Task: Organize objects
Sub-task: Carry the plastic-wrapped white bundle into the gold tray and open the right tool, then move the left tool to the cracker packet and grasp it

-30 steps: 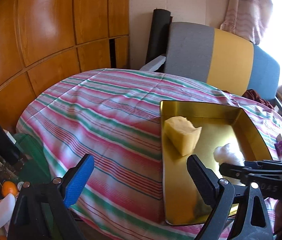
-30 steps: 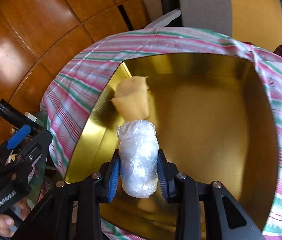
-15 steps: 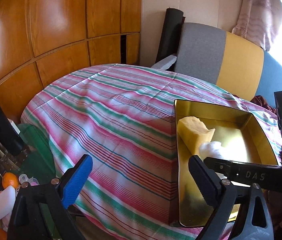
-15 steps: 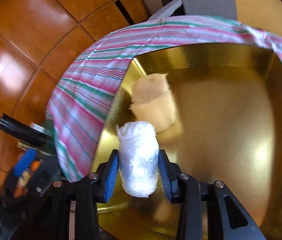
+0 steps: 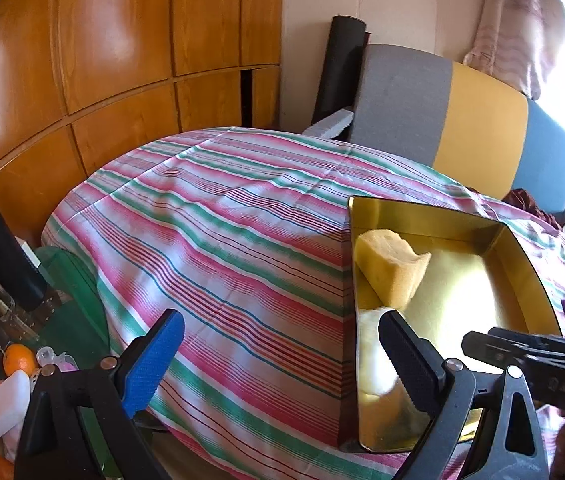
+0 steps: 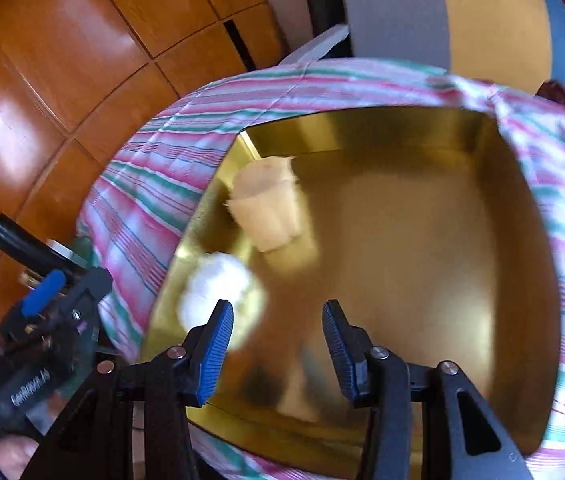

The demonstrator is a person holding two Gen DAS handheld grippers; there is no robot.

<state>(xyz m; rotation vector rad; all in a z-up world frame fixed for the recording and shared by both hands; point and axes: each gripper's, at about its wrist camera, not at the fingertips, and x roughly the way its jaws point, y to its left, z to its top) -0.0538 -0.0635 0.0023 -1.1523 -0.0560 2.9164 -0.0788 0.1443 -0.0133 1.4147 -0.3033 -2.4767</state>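
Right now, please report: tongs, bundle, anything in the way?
Right tongs open, just released. White bundle lies in gold tray beside sponge. Left tongs open, empty. Nothing in the way.

**Tray and its contents on the cloth-covered table**

The tray (image 6: pixel 522 216) sits on the tablecloth (image 5: pixel 218 240), at the right of the left wrist frame. Inside it, the sponge (image 6: pixel 266 208) lies by the left wall, and the wrapped bundle (image 6: pixel 218 284) lies just below it, in the lower-left corner. A chair (image 5: pixel 442 112) stands behind the table.

Wood panels (image 5: pixel 114 40), striped cloth (image 5: pixel 222 240)
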